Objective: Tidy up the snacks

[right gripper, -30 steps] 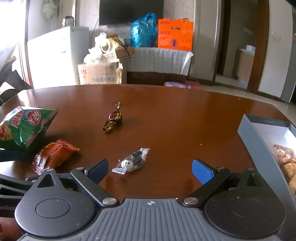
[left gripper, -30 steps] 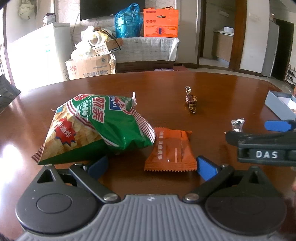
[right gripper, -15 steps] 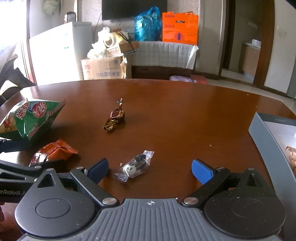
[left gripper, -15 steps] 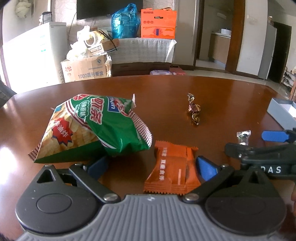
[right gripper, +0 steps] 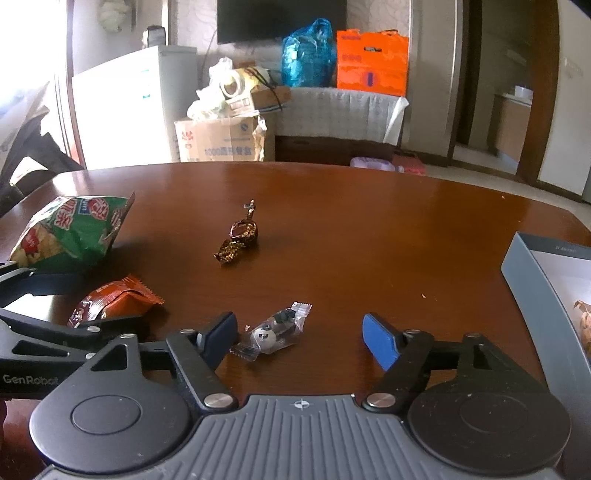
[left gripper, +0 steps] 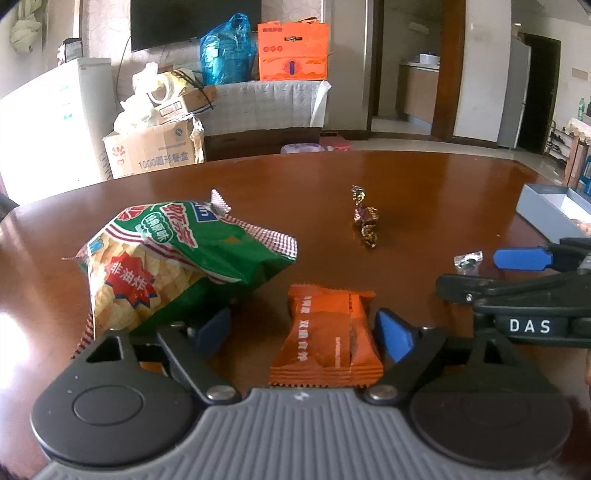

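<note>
Chip bag (left gripper: 177,258) left on bench (left gripper: 424,192), wafer pack (left gripper: 328,336) just right of it. Twist candy (left gripper: 364,221) behind, box (right gripper: 535,280) far right w/ small candy (right gripper: 273,332) between.

Beyond the brown wooden table (left gripper: 424,192), a cluttered bkgd is seen — a white fridge (right gripper: 122,107) at left, w/ a cardboard box (right gripper: 218,142) beside it, topped by white plastic bags and a tape roll (right gripper: 231,83). A cloth-covered cabinet (right gripper: 340,112) is set at centre; on it a blue plastic bag (right gripper: 308,55) and an orange box (right gripper: 371,62) are placed side by side. A dark TV (left gripper: 194,22) is mounted on the wall above — doorways are visible at right.
</note>
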A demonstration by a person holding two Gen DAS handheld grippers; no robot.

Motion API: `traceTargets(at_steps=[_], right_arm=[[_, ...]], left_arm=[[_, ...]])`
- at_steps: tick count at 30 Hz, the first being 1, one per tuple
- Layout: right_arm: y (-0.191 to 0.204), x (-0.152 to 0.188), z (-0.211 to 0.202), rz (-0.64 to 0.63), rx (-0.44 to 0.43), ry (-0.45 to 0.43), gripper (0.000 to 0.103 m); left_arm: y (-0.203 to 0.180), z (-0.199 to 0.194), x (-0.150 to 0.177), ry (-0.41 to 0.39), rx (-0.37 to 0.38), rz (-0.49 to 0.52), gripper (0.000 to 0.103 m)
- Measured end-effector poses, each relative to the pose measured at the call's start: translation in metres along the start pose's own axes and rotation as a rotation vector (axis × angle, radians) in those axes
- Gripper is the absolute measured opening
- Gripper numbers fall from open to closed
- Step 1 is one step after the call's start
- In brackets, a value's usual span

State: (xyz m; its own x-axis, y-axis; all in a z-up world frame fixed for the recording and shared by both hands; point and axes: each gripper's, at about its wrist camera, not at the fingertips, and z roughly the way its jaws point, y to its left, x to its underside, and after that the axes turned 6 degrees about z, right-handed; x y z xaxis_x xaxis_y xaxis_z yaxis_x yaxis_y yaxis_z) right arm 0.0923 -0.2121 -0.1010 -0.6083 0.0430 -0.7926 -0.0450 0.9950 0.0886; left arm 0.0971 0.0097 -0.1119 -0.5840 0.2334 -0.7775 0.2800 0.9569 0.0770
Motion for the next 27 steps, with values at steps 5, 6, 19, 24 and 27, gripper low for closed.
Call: traceTargets(at_steps=[5, 6, 19, 24, 27], right_arm=[[0.0028, 0.0007, -0.0022, -0.018, -0.017, -0.006, 0.058], [0.0036, 0.0006, -0.0027, -0.020, -0.021, -0.006, 0.054], [-0.0012, -0.0008, -0.0058, -0.030, -0.035, -0.008, 0.024], [-0.0018, -0.0017, -0.0054, -0.030, -0.037, -0.008, 0.022], [-0.0025, -0.0022, -0.0052, -0.025, -0.039, -0.009, 0.021]], left_arm=[[-0.0016, -0.0026, 0.0029, -0.010, 0.018, 0.009, 0.074], [-0.0019, -0.0029, 0.0028, -0.012, 0.022, 0.010, 0.073], [-0.0015, -0.0072, 0.0072, -0.026, 0.041, 0.014, 0.055], [-0.0012, -0.0093, 0.0074, -0.031, 0.056, 0.017, 0.046], [-0.0010, -0.0093, 0.0070, -0.033, 0.055, 0.014, 0.043]])
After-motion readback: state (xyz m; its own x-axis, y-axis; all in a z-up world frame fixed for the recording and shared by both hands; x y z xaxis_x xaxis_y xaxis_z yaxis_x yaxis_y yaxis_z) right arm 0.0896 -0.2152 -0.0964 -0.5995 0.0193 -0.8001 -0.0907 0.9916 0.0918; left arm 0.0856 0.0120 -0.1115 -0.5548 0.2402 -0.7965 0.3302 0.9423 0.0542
